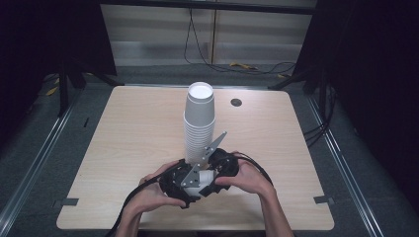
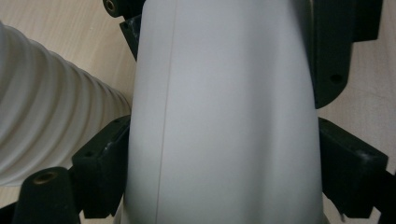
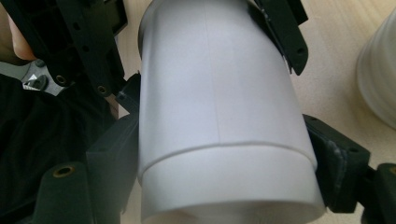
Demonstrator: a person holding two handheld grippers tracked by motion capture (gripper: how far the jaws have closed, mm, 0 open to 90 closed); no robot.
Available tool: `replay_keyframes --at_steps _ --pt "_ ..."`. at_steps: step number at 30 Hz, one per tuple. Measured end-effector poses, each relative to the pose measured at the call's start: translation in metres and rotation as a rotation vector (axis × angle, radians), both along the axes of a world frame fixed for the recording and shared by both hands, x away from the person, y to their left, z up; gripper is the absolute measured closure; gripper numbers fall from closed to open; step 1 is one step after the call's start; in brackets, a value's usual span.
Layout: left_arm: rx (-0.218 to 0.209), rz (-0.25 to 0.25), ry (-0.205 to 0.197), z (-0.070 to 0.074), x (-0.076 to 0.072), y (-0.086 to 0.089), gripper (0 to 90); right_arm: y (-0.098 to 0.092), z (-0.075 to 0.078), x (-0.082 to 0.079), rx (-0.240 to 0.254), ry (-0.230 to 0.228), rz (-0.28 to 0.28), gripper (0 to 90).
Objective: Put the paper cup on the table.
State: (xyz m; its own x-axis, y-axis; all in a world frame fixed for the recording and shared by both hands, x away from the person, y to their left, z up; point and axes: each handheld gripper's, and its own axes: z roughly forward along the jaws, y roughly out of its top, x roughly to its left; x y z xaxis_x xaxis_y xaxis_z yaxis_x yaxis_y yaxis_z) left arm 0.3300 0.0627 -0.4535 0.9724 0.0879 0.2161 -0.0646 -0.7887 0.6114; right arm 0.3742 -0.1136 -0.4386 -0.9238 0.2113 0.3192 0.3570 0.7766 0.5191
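At lower centre of the high view, both grippers clamp a white paper cup (image 1: 203, 177) lying on its side, axis running between left gripper (image 2: 224, 140) and right gripper (image 3: 224, 154); the cup stack (image 1: 198, 126) stands just behind.

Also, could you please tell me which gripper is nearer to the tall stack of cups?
Left, it seems. The left gripper sits right beside the stack; the right gripper, on the same white cup, has bare table between.
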Motion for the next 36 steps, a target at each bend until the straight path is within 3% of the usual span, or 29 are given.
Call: replay_keyframes --at_steps 9,16,21,22,29,36 --pt "-0.073 -0.027 -0.020 0.003 0.004 0.009 13.3 -0.002 0.006 -0.001 0.011 -0.028 -0.010 22.0" --pt "-0.081 -0.044 -0.023 0.003 0.003 0.012 13.2 -0.001 0.006 -0.001 -0.002 -0.015 -0.011 22.0" --pt "-0.118 -0.052 -0.021 0.005 0.005 0.015 13.2 -0.003 0.007 0.000 0.024 -0.027 -0.011 22.1" --pt "-0.113 -0.056 -0.037 0.005 0.004 0.015 13.2 -0.003 0.007 0.000 0.025 -0.023 -0.009 22.1" --pt "-0.117 -0.055 -0.029 0.004 0.004 0.017 13.2 -0.002 0.007 -0.002 0.016 -0.036 -0.013 22.2" --pt "-0.121 -0.073 -0.050 0.006 0.004 0.018 13.2 -0.002 0.007 -0.001 0.020 -0.035 -0.009 22.4"
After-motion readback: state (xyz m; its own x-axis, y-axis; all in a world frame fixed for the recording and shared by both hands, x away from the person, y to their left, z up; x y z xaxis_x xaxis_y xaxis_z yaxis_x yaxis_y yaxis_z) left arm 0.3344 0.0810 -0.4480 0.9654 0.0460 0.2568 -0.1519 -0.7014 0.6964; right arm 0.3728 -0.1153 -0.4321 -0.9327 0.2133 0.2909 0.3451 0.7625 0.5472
